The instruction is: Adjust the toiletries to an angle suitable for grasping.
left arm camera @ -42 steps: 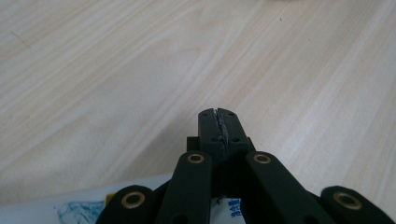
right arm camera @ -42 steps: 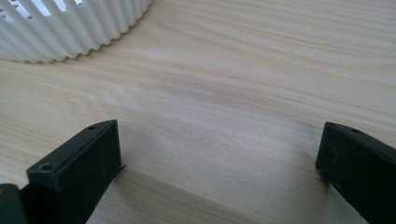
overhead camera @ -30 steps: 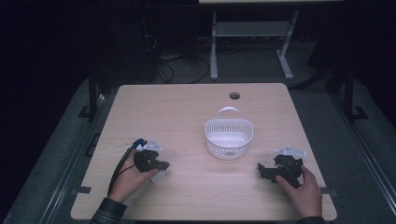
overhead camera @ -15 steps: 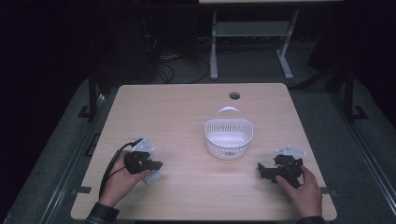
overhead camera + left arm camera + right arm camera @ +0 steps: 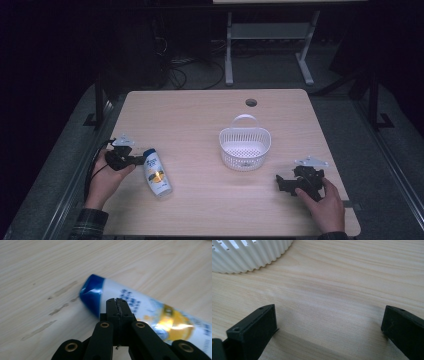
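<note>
Dark room; pale wood table [image 5: 200, 115]. A bottle [image 5: 157, 172] lies flat at lower left of the high view, long axis running upper left to lower right, blue cap end toward upper left. The left gripper [image 5: 131, 160] sits just beside that cap, jaws closed together with nothing between them. The right gripper [image 5: 283, 183], lower right, stands wide open, empty. A white basket [image 5: 245, 147] sits at centre right.
</note>
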The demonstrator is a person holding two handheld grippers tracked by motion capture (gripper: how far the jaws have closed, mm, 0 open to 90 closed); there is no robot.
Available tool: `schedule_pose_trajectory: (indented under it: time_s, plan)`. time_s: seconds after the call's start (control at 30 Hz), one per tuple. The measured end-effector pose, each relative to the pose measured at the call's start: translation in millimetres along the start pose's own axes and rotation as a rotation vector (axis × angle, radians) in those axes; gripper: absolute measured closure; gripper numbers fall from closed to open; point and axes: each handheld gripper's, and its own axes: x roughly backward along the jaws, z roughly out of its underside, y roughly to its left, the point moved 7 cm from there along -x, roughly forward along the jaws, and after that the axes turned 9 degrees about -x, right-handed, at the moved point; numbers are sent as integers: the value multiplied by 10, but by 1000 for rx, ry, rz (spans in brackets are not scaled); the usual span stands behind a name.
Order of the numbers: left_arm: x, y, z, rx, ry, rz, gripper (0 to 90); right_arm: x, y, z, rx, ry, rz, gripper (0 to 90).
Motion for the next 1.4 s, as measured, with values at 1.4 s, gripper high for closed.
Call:
schedule_pose_trajectory:
  time_s: [1.4]
  plan:
    - [-561,-92,-251,-56,65,21,900,0,0,0,0,0,0,0]
